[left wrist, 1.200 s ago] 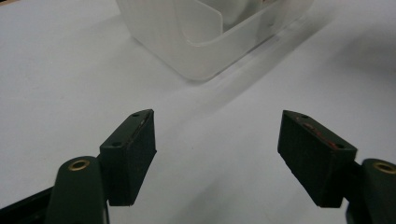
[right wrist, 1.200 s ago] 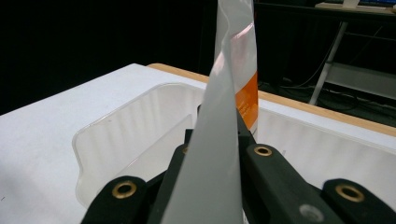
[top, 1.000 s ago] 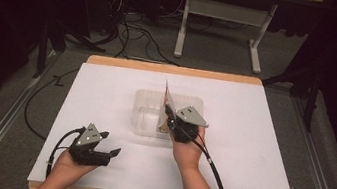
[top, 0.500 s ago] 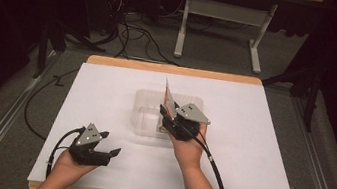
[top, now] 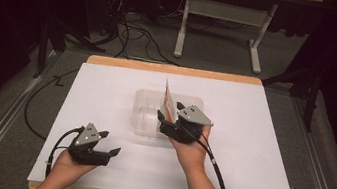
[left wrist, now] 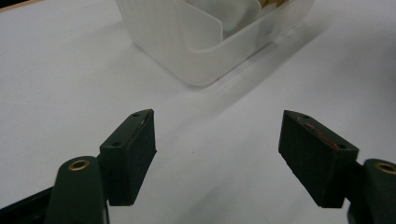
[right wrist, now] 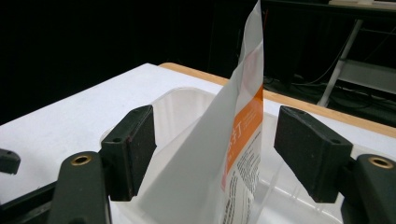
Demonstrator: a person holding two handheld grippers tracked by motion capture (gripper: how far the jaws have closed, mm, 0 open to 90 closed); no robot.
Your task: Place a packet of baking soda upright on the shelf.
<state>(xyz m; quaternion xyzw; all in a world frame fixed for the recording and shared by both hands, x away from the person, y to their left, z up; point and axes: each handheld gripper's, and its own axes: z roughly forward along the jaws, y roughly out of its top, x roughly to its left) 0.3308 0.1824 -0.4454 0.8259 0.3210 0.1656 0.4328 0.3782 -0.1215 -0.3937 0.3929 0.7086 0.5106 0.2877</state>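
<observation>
The right gripper is reaching with wide jaws around a packet that is standing up in the clear box. Next, I think, it needs squeezing. The left gripper is resting near, wide and empty.

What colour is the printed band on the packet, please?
Orange, on a white packet with dark text below; the right gripper view shows it best.

white-orange packet | upright, tilted | in clear tub | table centre
</observation>
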